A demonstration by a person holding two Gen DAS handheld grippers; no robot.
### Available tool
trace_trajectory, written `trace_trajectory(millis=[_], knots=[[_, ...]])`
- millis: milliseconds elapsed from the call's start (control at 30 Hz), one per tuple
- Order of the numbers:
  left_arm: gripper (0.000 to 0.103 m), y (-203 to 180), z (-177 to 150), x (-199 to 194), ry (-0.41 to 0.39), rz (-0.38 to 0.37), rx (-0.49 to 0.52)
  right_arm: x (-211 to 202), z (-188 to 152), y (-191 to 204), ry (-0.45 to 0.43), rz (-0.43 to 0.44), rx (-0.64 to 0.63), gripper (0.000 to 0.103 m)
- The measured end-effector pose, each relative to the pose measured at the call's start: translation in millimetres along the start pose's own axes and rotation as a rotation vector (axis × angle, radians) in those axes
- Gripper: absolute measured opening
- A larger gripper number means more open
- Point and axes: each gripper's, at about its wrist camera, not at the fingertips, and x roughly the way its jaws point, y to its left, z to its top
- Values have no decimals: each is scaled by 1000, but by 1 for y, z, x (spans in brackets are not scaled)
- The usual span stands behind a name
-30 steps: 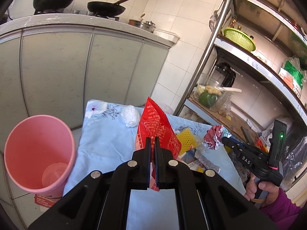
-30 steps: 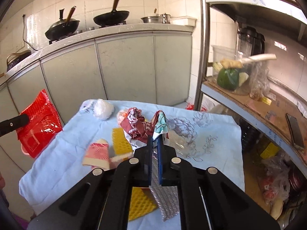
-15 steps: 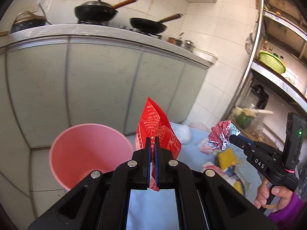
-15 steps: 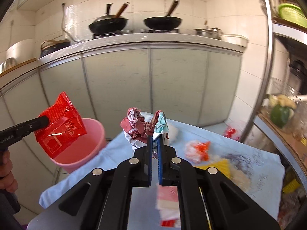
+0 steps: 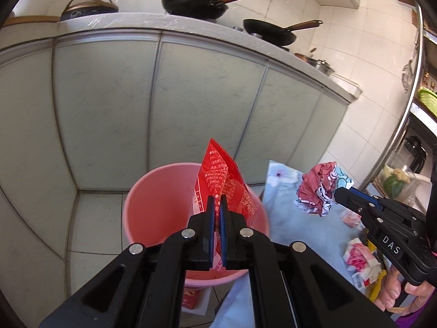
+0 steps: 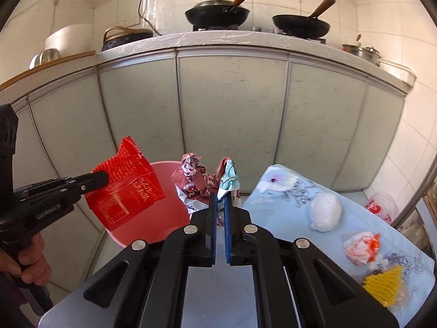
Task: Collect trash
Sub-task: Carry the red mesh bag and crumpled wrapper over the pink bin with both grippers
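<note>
Change since earlier: both grippers have swung from over the blue floral cloth on the worktop toward the pink bin (image 5: pixel 161 207), which now sits right under the left gripper.
Step in hand: carrying 2 pieces of trash to the bin, just before the drop.
Left gripper (image 5: pixel 216 205): jaws clamped on the red snack wrapper (image 5: pixel 224 188), held over the bin's mouth.
Right gripper (image 6: pixel 220 205): jaws clamped on the crumpled maroon-and-teal wrapper (image 6: pixel 196 183), near the bin's rim but beside the opening in the left wrist view.
Wrapper axis: the red snack wrapper's long axis runs up and away from the jaws, its serrated top corner pointing toward the cabinet doors (image 5: pixel 207 95).
Next move, as a judgement: part the left jaws so the wrapper falls in; bring the right gripper further over the opening first.
Left on the cloth: white wad (image 6: pixel 326 211), orange-and-white wad (image 6: pixel 360 247), yellow mesh piece (image 6: pixel 382 284).
</note>
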Motion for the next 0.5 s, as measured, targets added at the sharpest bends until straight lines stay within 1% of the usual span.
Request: trace_trajectory(millis=[100,233,500], knots=[[3,10,-2,10,14,34,-17,15,1,9,26,20,-17,5],[3,17,-8,21,45,77,-28,41,0,22,83,55,-35,5],[3,21,-18,52,128,115,-21,87,-2,40,194,96,-56,5]])
